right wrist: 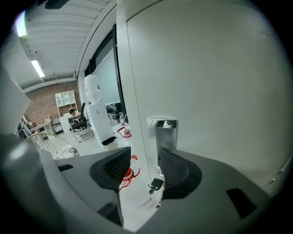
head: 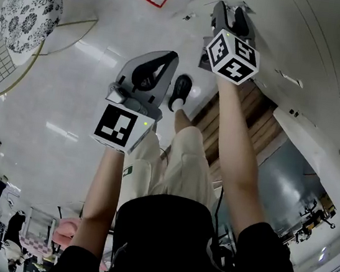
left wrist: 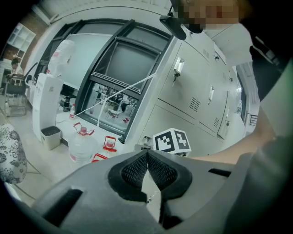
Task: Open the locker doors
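A bank of pale grey lockers [head: 330, 67] runs along the right of the head view. In the right gripper view a locker door [right wrist: 206, 91] fills the frame. Its chrome handle [right wrist: 162, 132] has a small dark key [right wrist: 155, 184] hanging below it. My right gripper [right wrist: 144, 161] is open, its pads on either side of the door's edge and handle without pressing on them. In the head view the right gripper [head: 231, 12] reaches up against the lockers. My left gripper [left wrist: 146, 156] is shut on nothing and hangs back from the lockers [left wrist: 192, 91], lower left of the right one in the head view [head: 158, 61].
Water jugs with red handles [left wrist: 82, 144] stand on the floor by a window wall. A white dispenser [left wrist: 46, 105] and a small bin [left wrist: 50, 136] stand further left. A patterned wire chair [head: 30, 12] is at the left. The person's shoe [head: 181, 90] is below the grippers.
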{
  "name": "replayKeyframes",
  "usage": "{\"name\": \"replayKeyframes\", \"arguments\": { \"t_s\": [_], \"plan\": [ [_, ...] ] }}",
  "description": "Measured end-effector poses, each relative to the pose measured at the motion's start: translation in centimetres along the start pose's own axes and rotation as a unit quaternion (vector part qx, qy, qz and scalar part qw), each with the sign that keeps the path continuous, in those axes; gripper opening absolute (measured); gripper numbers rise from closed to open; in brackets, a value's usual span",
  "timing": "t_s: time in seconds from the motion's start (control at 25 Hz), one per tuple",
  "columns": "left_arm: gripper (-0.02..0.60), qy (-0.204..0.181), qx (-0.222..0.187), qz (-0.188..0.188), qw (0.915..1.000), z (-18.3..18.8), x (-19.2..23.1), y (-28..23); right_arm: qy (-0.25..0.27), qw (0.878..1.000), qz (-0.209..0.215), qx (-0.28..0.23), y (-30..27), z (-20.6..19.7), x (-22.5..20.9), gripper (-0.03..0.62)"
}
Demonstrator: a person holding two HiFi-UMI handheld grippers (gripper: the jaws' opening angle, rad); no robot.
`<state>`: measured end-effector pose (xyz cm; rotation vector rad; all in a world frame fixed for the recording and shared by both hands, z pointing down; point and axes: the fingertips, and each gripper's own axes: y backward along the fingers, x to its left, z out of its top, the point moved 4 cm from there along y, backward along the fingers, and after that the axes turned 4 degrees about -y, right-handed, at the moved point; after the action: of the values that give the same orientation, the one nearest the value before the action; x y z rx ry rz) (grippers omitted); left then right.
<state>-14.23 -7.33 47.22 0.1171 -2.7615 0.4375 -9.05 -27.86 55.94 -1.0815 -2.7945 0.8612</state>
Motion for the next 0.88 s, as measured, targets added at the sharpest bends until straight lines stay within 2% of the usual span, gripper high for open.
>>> {"name": "replayKeyframes", "arguments": {
  "t_s": [0.32,0.52,0.88],
  "plan": [
    [0.018,0.011,0.009,0.005,0.9999,0.0,-0.1,-0.1,-0.007,1.0,-0.012,0.013,-0.9,-0.2,0.1,0.2],
    [0.018,0.0,-0.003,0.007,1.0,-0.1,0.1,0.2,-0.007,1.0,-0.011,0.014,-1.2,0.2,0.6,0.215],
    [0.018,0.022,0.012,0.012,0.9996,-0.3,0.0,0.9,-0.012,0.999,-0.018,0.026,-0.9,0.0,1.3,0.242]
  ]
}}
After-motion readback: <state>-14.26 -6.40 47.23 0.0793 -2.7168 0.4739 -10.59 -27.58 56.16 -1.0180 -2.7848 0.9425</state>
